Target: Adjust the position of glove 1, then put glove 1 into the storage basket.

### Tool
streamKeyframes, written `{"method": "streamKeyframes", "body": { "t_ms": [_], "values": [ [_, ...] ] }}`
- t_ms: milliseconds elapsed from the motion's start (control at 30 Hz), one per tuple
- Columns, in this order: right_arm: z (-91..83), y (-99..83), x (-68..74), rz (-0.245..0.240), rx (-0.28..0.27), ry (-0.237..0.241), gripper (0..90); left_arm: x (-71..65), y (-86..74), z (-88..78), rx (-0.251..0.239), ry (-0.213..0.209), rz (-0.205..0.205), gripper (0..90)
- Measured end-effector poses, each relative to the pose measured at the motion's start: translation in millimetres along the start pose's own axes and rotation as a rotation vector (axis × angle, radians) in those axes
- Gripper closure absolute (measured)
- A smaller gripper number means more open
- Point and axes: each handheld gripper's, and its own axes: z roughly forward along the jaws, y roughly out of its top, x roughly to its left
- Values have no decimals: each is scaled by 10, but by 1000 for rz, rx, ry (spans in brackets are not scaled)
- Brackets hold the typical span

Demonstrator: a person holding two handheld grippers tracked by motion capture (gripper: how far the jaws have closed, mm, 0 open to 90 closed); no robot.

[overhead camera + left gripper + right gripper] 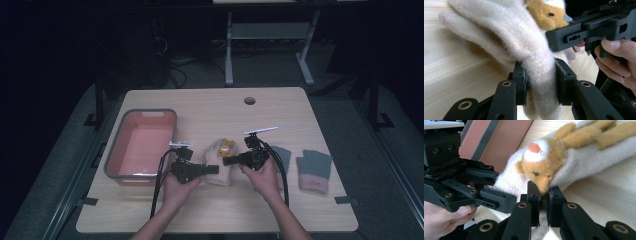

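Forearms enter the high view from six o'clock, and a two-jaw gripper is held in each hand just below the table's centre. The left gripper [212, 169] is clamped on the cuff end of a cream glove [524, 50]; in the left gripper view the knit is seen squeezed between the two pads. The right gripper [227, 161] is closed narrowly on the same glove from the three o'clock side, its pads pinching the fabric just under the snout of a small tan bear figure [544, 162] sewn on the glove. The glove lies at the middle of the wooden table [210, 215], between the two grippers, its fingers pointing toward twelve o'clock. At nine o'clock from the glove a pink bin [120, 172] with a grey rim is set, close beside the left gripper. At three o'clock, beyond the right hand, a pair of grey-green gloves [314, 170] with pink cuffs is laid flat. Toward twelve o'clock a round cable hole [249, 100] is seen in the tabletop.
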Motion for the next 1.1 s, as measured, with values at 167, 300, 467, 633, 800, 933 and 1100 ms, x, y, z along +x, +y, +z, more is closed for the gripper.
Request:
{"method": "streamKeyframes", "body": {
  "t_ms": [167, 300, 467, 633, 800, 933, 1100],
  "values": [
    [-25, 42, 28, -11, -11, -2, 828, -21, 51, -36, -11, -5, 4, 662],
    [-56, 68, 51, -8, -15, 7, 828, -40, 88, -65, -7, -8, 12, 662],
    [-98, 106, 90, -18, -21, 5, 828, -59, 137, -97, -12, -19, 19, 662],
    [-134, 152, 126, -23, -22, 1, 828, -76, 181, -121, -20, -23, 18, 662],
    [-149, 180, 140, -21, -24, 3, 828, -80, 209, -134, -19, -31, 15, 662],
    [-175, 211, 175, -29, -21, -2, 828, -97, 239, -163, -22, -38, 13, 662],
    [-219, 257, 237, -41, -24, -4, 827, -130, 287, -214, -24, -42, 22, 661]
  ]
}}
